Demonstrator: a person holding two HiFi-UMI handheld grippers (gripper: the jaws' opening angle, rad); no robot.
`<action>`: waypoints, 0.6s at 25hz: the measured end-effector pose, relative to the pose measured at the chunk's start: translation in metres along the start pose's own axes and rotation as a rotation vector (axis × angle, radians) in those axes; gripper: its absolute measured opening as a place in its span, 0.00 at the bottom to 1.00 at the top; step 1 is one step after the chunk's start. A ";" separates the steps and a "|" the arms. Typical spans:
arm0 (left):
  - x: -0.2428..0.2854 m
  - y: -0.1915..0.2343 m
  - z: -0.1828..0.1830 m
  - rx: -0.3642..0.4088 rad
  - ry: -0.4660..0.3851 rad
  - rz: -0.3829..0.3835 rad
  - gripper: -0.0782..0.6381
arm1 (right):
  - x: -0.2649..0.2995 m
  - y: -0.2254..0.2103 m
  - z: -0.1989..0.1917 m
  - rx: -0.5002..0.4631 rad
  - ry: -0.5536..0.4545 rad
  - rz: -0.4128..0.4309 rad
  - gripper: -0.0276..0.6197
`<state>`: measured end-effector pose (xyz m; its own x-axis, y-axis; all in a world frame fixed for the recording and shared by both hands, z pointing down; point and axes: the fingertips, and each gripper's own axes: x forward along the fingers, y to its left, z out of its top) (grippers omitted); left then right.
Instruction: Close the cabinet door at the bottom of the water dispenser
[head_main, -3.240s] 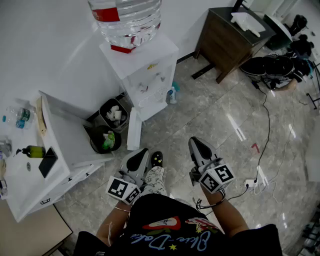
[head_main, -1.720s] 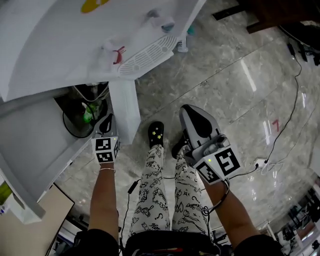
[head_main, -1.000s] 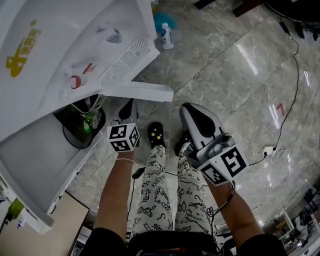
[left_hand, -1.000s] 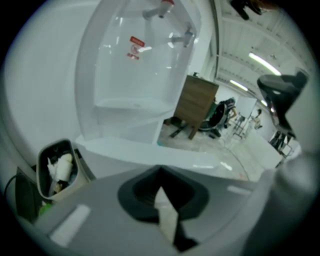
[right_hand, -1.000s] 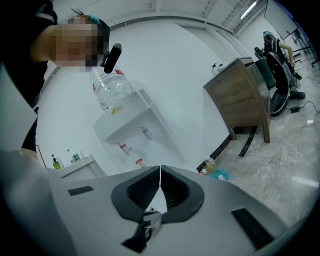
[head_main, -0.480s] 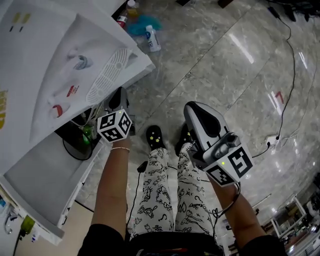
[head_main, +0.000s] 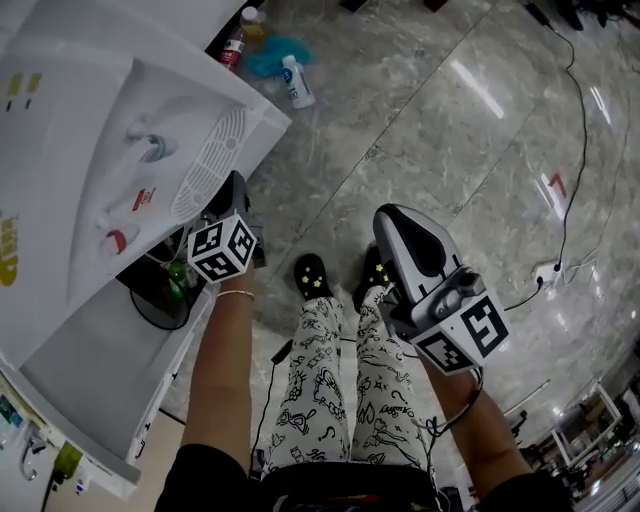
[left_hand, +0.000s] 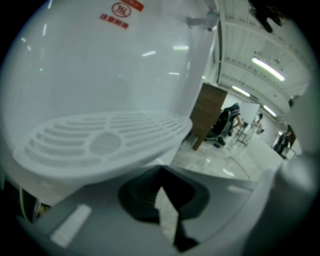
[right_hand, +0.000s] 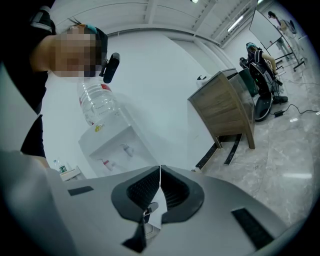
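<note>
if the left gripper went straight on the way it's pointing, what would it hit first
Probably the dispenser front, just under the drip tray. The left gripper, jaws together, sits close beneath the tray and points at the white face behind it. Depth is unclear, so it might clip the tray's underside first.

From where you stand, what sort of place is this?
Probably an office or a shared workroom, going by the white water dispenser, the wooden cabinet against the white wall, and the polished stone floor.
</note>
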<state>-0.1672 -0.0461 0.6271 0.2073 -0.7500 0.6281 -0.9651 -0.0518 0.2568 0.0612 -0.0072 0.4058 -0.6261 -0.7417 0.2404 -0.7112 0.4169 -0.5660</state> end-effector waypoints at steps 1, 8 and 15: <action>-0.003 -0.004 0.001 0.013 0.002 -0.015 0.10 | 0.000 0.001 0.003 -0.006 -0.004 0.002 0.07; -0.049 -0.055 0.018 0.063 -0.005 -0.126 0.11 | -0.009 0.026 0.038 -0.050 -0.026 0.037 0.07; -0.172 -0.159 0.106 0.176 -0.130 -0.296 0.11 | -0.045 0.073 0.082 -0.137 0.005 0.081 0.07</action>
<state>-0.0666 0.0214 0.4004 0.4703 -0.7624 0.4445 -0.8816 -0.3828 0.2762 0.0637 0.0137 0.2885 -0.6844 -0.7004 0.2027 -0.6952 0.5429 -0.4712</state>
